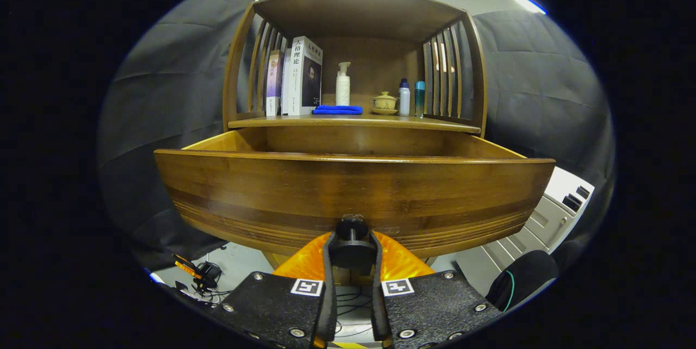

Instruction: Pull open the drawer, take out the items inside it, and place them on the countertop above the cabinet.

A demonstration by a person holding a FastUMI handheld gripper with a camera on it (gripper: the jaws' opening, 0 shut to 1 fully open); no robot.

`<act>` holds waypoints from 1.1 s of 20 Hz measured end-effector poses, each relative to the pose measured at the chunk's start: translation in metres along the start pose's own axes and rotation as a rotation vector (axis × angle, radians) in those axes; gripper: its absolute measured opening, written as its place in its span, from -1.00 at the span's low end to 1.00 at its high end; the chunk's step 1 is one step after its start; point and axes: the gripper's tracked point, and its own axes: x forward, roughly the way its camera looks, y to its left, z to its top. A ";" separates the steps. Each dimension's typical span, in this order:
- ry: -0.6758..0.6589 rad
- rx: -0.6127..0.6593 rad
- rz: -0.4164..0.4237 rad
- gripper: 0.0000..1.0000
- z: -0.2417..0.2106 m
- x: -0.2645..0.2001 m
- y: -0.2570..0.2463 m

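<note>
A wooden drawer [353, 186] stands pulled well out of the cabinet, its curved front panel close ahead of me. My gripper [352, 251] is shut on the drawer's round dark knob [352, 228], one finger pressing each side of it. The drawer's inside is hidden behind the front panel; I see just its far inner walls. Above it runs the wooden countertop [261, 121], which carries a folded blue cloth [337, 110], a white pump bottle [342, 85], a small lidded teacup [385, 102], two slim bottles [411, 98] and upright books [302, 77].
A slatted wooden shelf frame [359, 12] encloses the countertop on both sides and above. Black cloth walls hang left and right. A white appliance [560, 202] stands low at the right, beside a dark sleeve [522, 278]. Cables and a small tool [196, 273] lie on the floor at the left.
</note>
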 end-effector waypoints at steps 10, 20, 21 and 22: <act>-0.032 -0.009 0.088 0.22 0.015 -0.011 0.019; -0.202 -0.079 0.150 0.89 0.136 -0.030 0.048; -0.198 -0.083 0.144 0.89 0.146 -0.025 0.049; -0.191 -0.078 0.136 0.89 0.154 -0.017 0.051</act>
